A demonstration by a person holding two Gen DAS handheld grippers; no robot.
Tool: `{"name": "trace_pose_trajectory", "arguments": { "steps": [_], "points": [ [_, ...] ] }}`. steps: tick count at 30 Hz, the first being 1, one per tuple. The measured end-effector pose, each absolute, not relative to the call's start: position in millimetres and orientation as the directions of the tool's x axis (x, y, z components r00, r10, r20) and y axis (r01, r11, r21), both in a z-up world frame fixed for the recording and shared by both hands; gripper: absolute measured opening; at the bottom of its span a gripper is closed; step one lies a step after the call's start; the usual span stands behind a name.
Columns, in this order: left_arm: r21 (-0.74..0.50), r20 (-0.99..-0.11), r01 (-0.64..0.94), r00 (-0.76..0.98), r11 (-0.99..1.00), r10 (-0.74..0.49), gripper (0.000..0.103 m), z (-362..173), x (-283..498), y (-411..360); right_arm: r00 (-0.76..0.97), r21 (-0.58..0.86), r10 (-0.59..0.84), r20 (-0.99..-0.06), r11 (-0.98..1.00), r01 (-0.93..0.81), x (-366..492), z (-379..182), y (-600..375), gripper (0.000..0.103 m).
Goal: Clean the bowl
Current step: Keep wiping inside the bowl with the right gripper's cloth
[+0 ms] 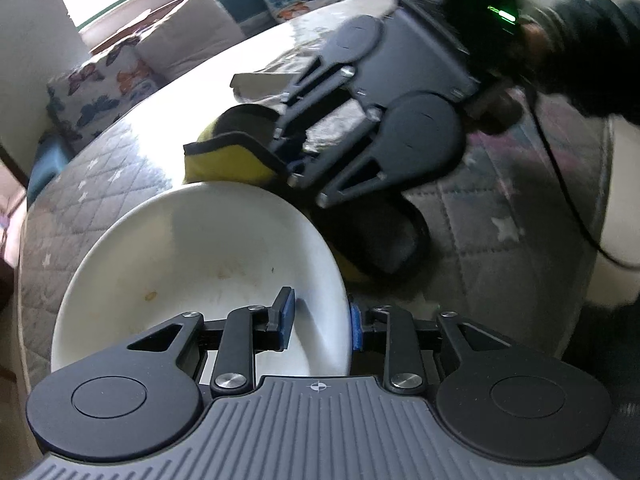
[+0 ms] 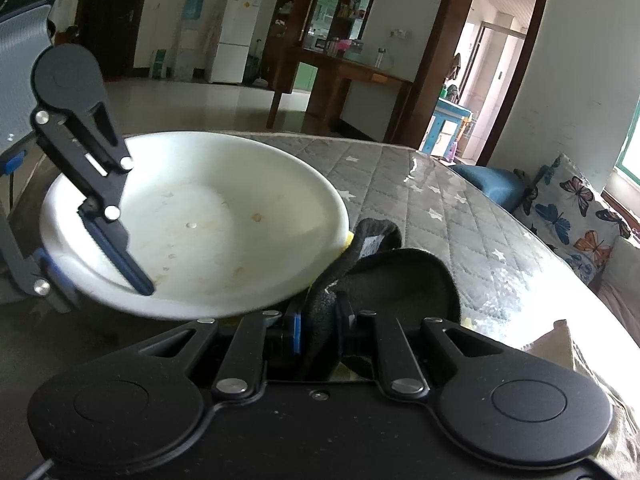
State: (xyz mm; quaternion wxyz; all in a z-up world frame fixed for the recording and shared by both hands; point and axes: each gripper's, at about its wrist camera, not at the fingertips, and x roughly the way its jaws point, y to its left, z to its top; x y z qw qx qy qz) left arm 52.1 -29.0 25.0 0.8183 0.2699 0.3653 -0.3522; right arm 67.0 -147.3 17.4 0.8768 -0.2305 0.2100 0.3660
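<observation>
Between the pads of the right gripper (image 2: 318,330) a dark cloth (image 2: 384,276) with a yellow underside is being pinched, the jaws standing narrow on a bunched fold; this is judged to be the wiping tool, and it is hanging just beside the bowl's rim rather than inside it. Opposite, the left gripper (image 1: 322,320) is straddling the rim of the white bowl (image 1: 192,256), one pad inside and one outside, apparently steadying the bowl for wiping. Whether both pads are pressing on the rim cannot be told. Brownish spots are showing on the bowl's inner floor. The bowl is sitting on a quilted grey table cover (image 2: 448,200). Much of the cloth is hidden behind the gripper, and a person's dark sleeve (image 1: 588,52) is blurring out.
</observation>
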Motion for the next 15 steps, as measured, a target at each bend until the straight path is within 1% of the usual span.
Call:
{"name": "trace_pose_trajectory", "arguments": {
  "steps": [7,15],
  "points": [
    [0.172,-0.785,0.752,0.495,0.636,-0.373,0.030,27,63,-35,0.642,-0.248,0.546,-0.538,0.625,-0.740,56,19,-149,0.016],
    [0.185,-0.782,0.774,0.489,0.605,-0.387,0.029,25,62,-34,0.637,-0.244,0.553,-0.537,0.621,-0.745,42,19,-154,0.016]
  ]
}}
